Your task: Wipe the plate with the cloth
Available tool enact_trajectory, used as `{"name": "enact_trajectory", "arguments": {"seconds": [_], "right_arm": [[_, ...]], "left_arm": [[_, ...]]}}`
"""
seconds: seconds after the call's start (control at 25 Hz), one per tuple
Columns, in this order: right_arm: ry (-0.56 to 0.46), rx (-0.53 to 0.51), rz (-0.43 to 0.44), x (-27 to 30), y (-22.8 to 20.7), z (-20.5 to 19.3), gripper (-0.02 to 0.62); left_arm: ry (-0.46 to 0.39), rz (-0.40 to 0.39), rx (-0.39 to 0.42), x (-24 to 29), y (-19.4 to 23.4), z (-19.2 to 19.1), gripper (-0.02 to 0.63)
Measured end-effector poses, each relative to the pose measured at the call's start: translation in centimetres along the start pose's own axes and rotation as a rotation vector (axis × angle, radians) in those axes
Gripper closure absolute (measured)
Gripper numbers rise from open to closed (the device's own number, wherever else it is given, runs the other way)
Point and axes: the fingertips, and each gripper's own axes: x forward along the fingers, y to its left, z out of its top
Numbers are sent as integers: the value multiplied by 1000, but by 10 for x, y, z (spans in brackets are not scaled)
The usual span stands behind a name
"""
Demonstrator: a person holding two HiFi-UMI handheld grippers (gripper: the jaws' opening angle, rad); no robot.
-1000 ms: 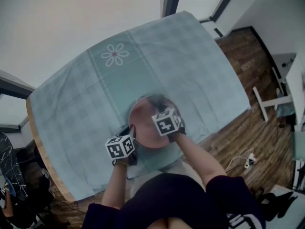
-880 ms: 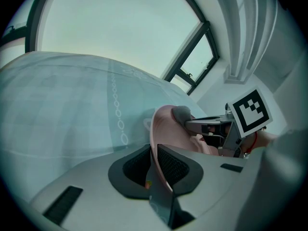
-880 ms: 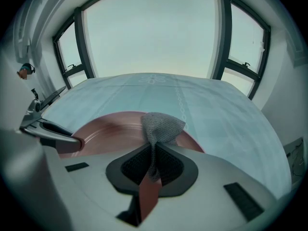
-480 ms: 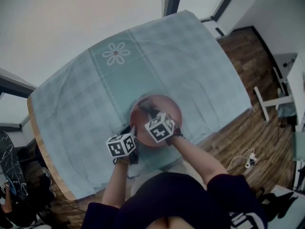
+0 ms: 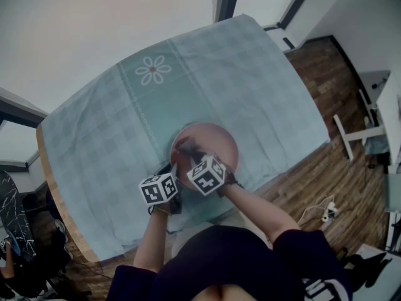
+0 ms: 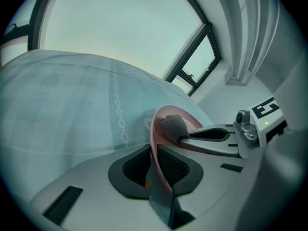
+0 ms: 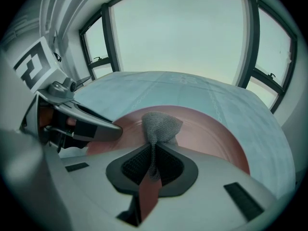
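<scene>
Your left gripper point(image 6: 155, 165) is closed down to the thickness of the plate point(image 6: 179, 139). The pink rim stands edge-on between its two jaws, and both pads press against it. The rest of the plate extends ahead of this gripper and to its right.

Your right gripper point(image 7: 153, 165) is closed almost fully on the cloth point(image 7: 161, 124). A thin grey fold runs down between its jaws, and the bunched end sticks out just past the fingertips. That bunched end rests on the inner surface of the plate, directly ahead of this gripper and near the plate's left side.

The right gripper's jaws lie over the plate, just to the right of the left gripper. The two grippers are close together but not touching.

The plate sits on the worktop point(image 5: 250, 74), on a teal checked tablecloth point(image 5: 113, 137), at the edge nearest your body.
</scene>
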Motion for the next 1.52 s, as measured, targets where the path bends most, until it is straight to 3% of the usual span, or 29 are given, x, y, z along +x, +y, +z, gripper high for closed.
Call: {"name": "enact_trajectory", "arguments": {"seconds": [0.92,1.52], "right_arm": [[57,-77,129,-16,67,-32,561],[79,-78,205,-27,83,-37,563]], "left_arm": [[-27,6,17,-2,-3,2,548],[-31,18,7,-4,-1,-1,549]]}}
